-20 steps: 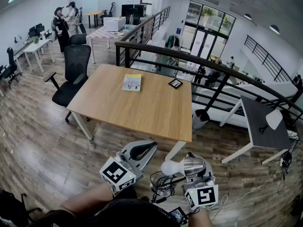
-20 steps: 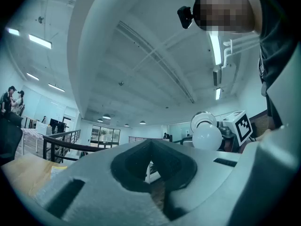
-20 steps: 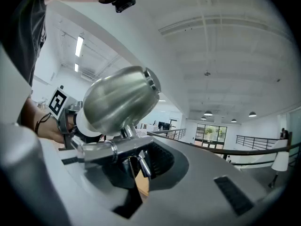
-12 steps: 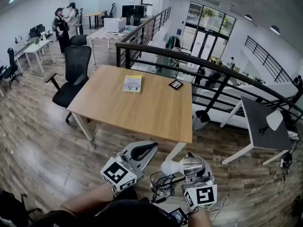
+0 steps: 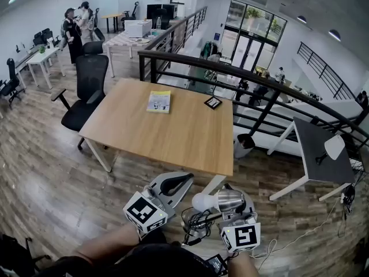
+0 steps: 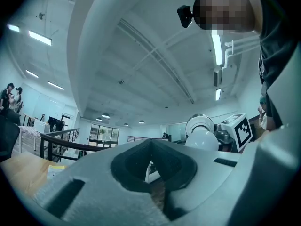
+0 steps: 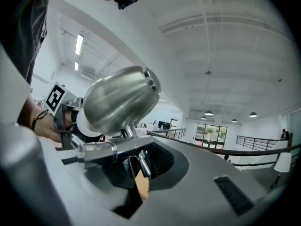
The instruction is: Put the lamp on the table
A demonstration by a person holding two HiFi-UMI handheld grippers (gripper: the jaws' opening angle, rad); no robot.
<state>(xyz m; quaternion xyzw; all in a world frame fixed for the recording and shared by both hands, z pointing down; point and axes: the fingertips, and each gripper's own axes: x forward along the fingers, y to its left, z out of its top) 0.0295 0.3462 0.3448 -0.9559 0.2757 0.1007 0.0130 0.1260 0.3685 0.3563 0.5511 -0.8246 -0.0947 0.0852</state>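
The lamp [image 5: 221, 201] has a silver metal shade and a white bulb facing left, with its black cord [image 5: 195, 224] bunched below. My right gripper [image 5: 228, 203] is shut on the lamp's thin metal arm just under the shade [image 7: 118, 99], held low in front of the person. In the right gripper view the arm [image 7: 139, 163] runs between the pads. My left gripper [image 5: 174, 183] is shut and empty, left of the lamp, whose bulb [image 6: 202, 138] shows in the left gripper view. The wooden table [image 5: 173, 133] stands ahead, beyond both grippers.
A book [image 5: 159, 101] and a small black framed item [image 5: 213, 102] lie on the table's far half. A black office chair [image 5: 88, 84] stands at its left. A dark railing [image 5: 260, 84] runs behind. A grey desk [image 5: 315, 152] is at right. People [image 5: 75, 27] stand far back.
The lamp and both grippers have shifted slightly left in the head view. The grip on the lamp is unchanged.
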